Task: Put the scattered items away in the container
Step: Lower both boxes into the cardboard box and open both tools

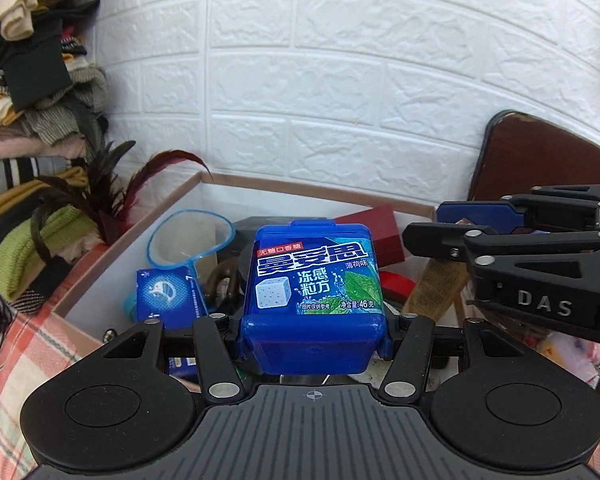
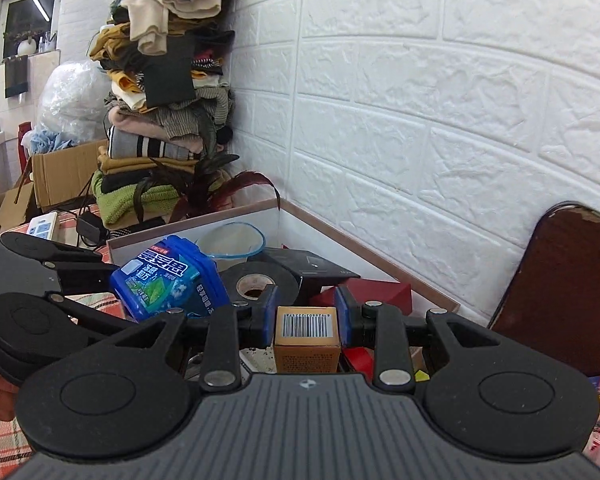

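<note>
My left gripper is shut on a blue gum box and holds it above the open cardboard container. The gum box also shows in the right wrist view, at the left. My right gripper has its blue pads on either side of a small orange box with a barcode, over the container's right part. In the left wrist view the right gripper reaches in from the right.
Inside the container lie a blue-rimmed strainer, a small blue pack, a black tape roll, a black box and a red box. Folded clothes are stacked at the left. A brown chair back stands at the right.
</note>
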Demonstrator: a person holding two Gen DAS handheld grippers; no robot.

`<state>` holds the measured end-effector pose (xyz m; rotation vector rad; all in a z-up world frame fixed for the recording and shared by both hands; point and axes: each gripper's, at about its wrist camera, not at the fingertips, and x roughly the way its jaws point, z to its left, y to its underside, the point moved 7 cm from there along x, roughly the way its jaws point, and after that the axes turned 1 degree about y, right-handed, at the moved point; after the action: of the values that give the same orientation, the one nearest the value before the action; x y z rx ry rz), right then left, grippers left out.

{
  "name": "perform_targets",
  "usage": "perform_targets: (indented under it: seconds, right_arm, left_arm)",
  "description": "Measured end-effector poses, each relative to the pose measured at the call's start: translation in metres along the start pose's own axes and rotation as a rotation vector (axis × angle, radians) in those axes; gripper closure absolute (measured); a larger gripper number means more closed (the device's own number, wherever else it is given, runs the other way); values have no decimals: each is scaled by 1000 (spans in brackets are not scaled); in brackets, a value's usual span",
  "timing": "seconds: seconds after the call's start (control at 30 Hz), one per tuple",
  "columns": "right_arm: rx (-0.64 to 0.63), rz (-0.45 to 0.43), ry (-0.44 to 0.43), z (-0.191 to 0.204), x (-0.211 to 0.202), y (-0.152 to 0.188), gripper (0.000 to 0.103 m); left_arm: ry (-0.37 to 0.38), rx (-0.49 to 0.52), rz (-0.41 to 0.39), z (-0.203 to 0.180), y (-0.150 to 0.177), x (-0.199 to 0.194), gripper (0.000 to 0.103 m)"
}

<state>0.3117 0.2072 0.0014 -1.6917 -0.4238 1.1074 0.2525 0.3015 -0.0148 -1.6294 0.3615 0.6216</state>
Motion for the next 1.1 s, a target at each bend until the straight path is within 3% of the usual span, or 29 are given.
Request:
perform_targets:
  seconds: [0.07,0.1,0.13,0.17,0.57,0.7,0.77,0.9,0.97,1.03,1.1]
  right_arm:
    - [1,-1,3,-2,9,3,68]
    - [0,-11,18,-3,12,4,58]
    - [2,-26,40,-5,13,5,36]
    - [7,-46,66,-8,13,6,31]
    - [74,-27,82,-28,7,29,33]
    - [78,-10,84,-30,4,36,39]
    - [76,-2,86,-31,2,39,46]
    - [69,-5,65,-28,-7,45,47]
    - [42,2,58,-23,-9,47,55]
    - [3,12,42,-15,-9,48,75]
    - [-41,23,38,-7,-7,48,74]
  left_arm:
    - [-10,-6,7,1,1,7,41]
    - [-19,-8,8,2,2,9,31]
    - [-43,-11,-3,3,2,10,19]
    - [-61,-6,-15,4,3,9,14]
    - [-87,-17,-12,11,10,7,13]
    - [-94,-16,-8,11,13,6,13]
    - [-98,-14,-8,11,15,6,13]
    - [-103,-16,-4,11,18,6,13]
    - [-107,-22,2,12,20,7,13]
    - [-112,-22,4,12,22,8,13]
    - [-114,-25,5,12,22,8,13]
